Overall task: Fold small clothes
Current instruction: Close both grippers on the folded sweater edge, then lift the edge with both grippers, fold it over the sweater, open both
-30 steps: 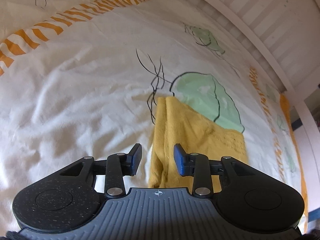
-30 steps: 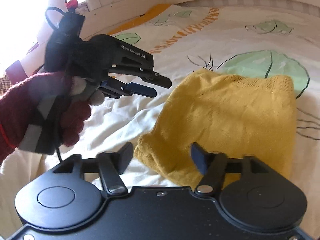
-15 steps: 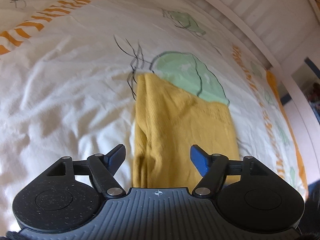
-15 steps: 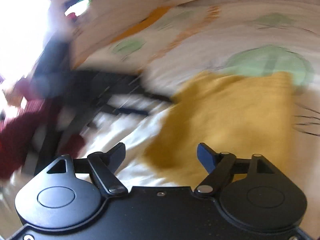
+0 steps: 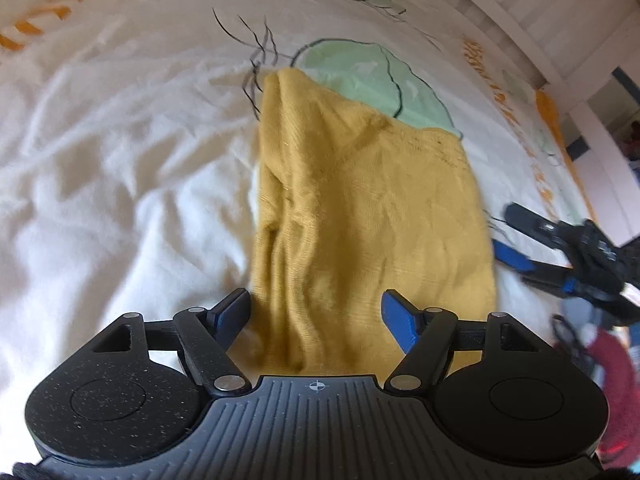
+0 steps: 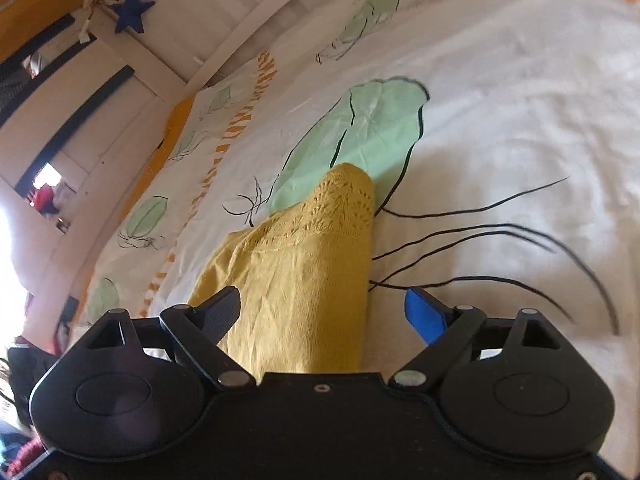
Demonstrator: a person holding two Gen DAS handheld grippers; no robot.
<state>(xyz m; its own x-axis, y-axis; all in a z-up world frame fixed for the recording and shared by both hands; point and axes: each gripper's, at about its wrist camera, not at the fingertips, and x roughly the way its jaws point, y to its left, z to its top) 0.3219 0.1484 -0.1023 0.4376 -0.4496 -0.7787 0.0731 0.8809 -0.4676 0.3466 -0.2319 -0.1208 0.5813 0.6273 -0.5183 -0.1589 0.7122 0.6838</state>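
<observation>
Counts first: one yellow knit garment (image 5: 360, 216), two claws, one bed sheet (image 5: 120, 160) with green and orange prints. In the left wrist view, the left claw (image 5: 316, 312) sits at the lower centre with its two blue-padded fingers spread wide and nothing between the pads. The garment runs from the bottom middle of the frame up to the upper centre, its near end lying between and just beyond the fingertips; whether the pads touch the cloth cannot be told. At the right edge of that frame the right claw (image 5: 510, 236) comes in from the side, its tips just beside the garment's right edge.

In the right wrist view, the right claw (image 6: 324, 308) is likewise wide open and empty. The garment (image 6: 304, 280) fills the lower centre, mostly toward the left finger, with its right edge falling inside the gap and bare sheet (image 6: 520, 120) before the right finger.

The garment is mustard yellow, soft and wrinkled, folded into a long narrow shape, with an openwork lace band at its far end, which rests on a green print (image 6: 360, 132).
</observation>
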